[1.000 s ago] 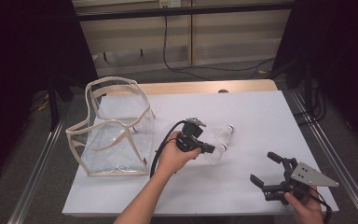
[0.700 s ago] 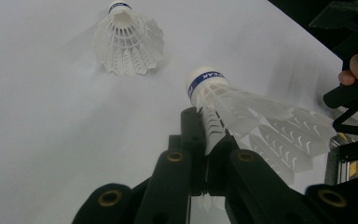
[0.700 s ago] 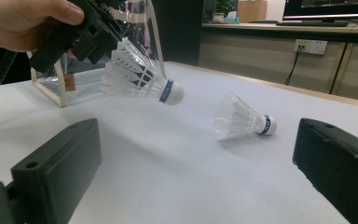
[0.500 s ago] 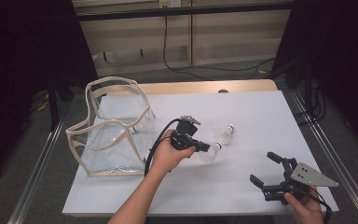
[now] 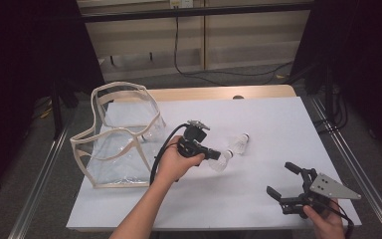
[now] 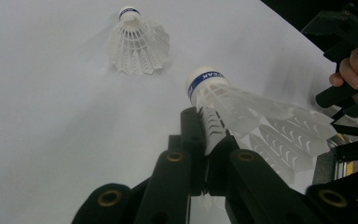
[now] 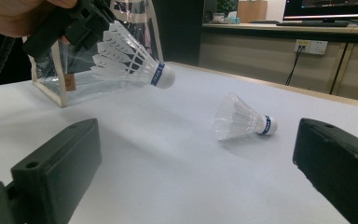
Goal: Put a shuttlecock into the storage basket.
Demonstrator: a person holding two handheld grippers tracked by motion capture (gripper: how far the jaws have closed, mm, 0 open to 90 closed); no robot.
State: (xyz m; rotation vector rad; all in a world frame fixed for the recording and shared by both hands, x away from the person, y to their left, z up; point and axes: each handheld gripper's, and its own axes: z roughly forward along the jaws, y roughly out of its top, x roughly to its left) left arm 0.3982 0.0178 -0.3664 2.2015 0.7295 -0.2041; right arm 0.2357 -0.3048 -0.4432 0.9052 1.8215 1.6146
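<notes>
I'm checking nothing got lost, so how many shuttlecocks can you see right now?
2. One shuttlecock is clamped by its feathers in the left gripper; the other shuttlecock lies on the white table. More may be hidden in the clear bag.

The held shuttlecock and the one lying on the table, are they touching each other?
Apart. In the right gripper view the held shuttlecock hangs raised in the left gripper, with bare table between it and the lying shuttlecock.

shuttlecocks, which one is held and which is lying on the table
The shuttlecock nearer the person is held off the table, its feathers pinched in the left claw. The other shuttlecock lies on its side on the table, beyond it.
</notes>
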